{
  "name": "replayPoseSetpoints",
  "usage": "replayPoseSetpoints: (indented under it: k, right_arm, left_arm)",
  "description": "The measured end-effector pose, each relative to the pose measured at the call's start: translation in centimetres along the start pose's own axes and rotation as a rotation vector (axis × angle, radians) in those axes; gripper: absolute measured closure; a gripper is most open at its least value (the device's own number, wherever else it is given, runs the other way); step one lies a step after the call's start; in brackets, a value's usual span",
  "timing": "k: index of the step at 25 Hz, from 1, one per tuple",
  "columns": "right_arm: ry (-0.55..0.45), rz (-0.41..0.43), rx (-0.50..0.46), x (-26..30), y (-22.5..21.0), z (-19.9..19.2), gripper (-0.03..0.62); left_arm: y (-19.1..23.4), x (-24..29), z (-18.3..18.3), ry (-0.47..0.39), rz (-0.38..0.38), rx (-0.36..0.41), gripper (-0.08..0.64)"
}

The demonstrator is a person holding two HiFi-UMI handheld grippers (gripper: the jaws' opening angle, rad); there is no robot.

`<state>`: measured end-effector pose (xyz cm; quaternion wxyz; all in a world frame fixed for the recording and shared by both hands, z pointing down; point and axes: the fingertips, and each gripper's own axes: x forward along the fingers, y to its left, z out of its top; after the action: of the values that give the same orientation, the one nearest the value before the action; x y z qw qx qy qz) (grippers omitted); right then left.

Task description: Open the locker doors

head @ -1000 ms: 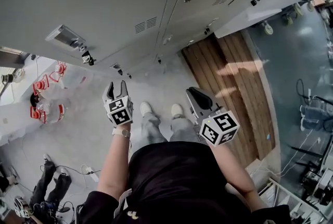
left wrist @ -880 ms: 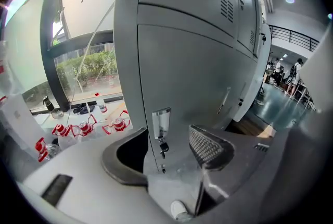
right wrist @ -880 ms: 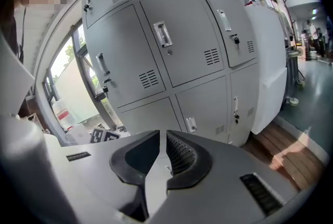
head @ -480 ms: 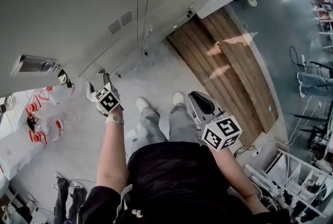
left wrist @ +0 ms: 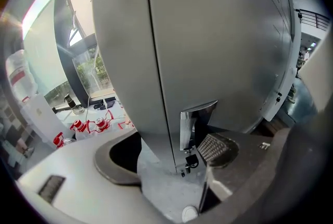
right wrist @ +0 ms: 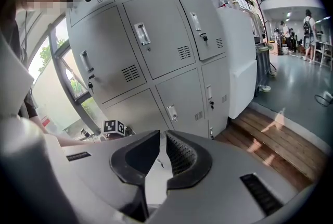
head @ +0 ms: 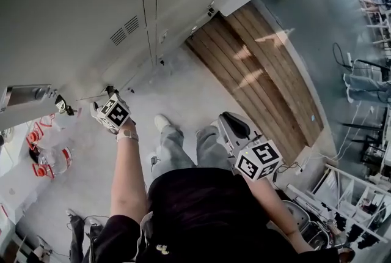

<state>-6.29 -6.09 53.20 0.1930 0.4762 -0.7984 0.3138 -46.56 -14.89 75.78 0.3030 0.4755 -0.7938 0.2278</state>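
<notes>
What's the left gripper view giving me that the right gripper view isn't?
Only the left gripper view: one chrome door handle close up, a small black fitting hanging below it, just beyond the left tongs, whose jaws have just been opening with nothing between them. Only the right gripper view: the whole locker bank, the right tongs, people down the hall. Both: grey locker doors.

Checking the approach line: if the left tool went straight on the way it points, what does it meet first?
Most likely the metal handle of the grey locker door, dead ahead of the left tool. Its jaws have just been opening, nothing between them. Gap unclear.
</notes>
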Motion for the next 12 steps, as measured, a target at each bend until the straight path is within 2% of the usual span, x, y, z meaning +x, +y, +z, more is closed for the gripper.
replayPoseSetpoints:
  k: [8, 12]
  right_arm:
    - [0.003, 0.02, -0.012, -0.4, -0.8, 0.2, 0.528]
    - [0.008, 0.051, -0.034, -0.7, -0.8, 0.4, 0.528]
  left_arm:
    - [0.1, -0.3, -0.9, 0.025, 0.018, 0.021, 0.252]
    - [-0.2, -1.2, -1.8, 0.046, 0.021, 0.004, 0.252]
